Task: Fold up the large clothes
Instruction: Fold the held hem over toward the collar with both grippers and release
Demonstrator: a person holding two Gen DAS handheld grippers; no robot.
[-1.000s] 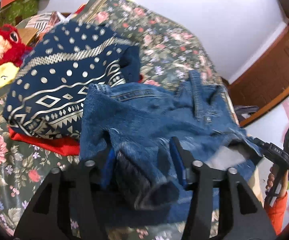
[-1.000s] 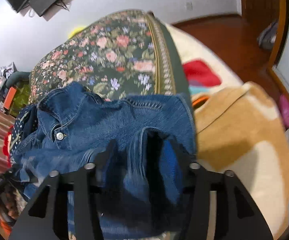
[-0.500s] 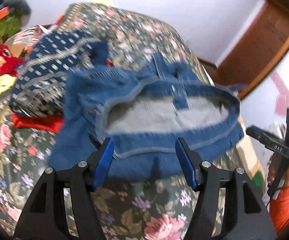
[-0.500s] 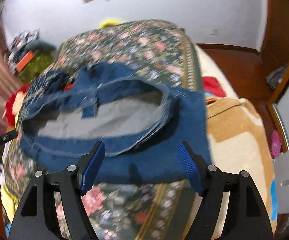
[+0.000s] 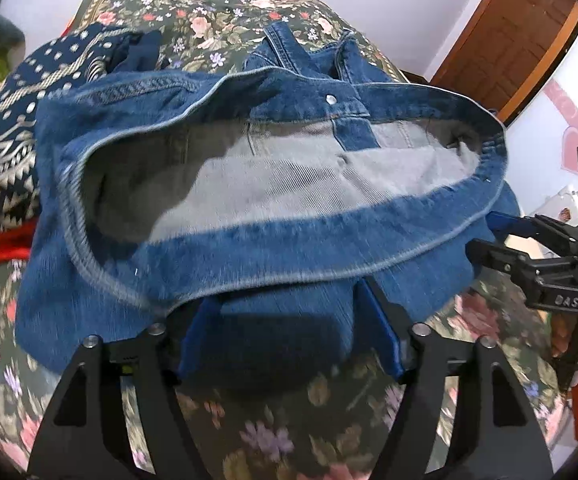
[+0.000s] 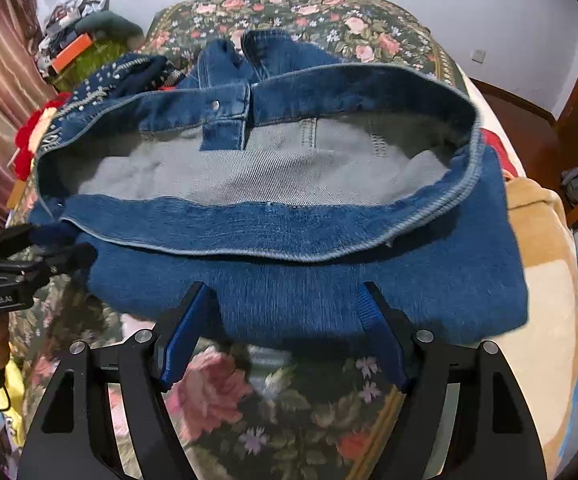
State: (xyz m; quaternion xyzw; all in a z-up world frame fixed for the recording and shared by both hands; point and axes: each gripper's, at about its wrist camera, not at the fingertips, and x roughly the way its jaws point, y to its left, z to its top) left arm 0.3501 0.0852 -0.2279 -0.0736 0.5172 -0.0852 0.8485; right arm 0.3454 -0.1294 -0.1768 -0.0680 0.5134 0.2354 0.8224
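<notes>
A blue denim garment [image 5: 273,236] lies on the floral bedspread [image 5: 273,432], its band gaping open and showing the pale grey inside. It also fills the right wrist view [image 6: 289,280]. My left gripper [image 5: 289,320] is open with its blue-padded fingers [image 5: 193,344] spread at the garment's near edge, the denim lying between them. My right gripper [image 6: 285,312] is open in the same way at the near hem. The right gripper shows at the garment's right corner in the left wrist view [image 5: 485,236]. The left gripper shows at the left corner in the right wrist view [image 6: 65,244].
A folded navy patterned cloth [image 5: 13,120] over a red one [image 5: 5,244] lies left of the denim. A tan blanket [image 6: 545,272] lies to the right. Clutter [image 6: 73,44] sits at the far left. A wooden door [image 5: 521,32] stands at the right.
Both grippers have let go of the denim and opened. The garment dropped flat onto the bed and spread wide, and both grippers drew back to its near edge.
</notes>
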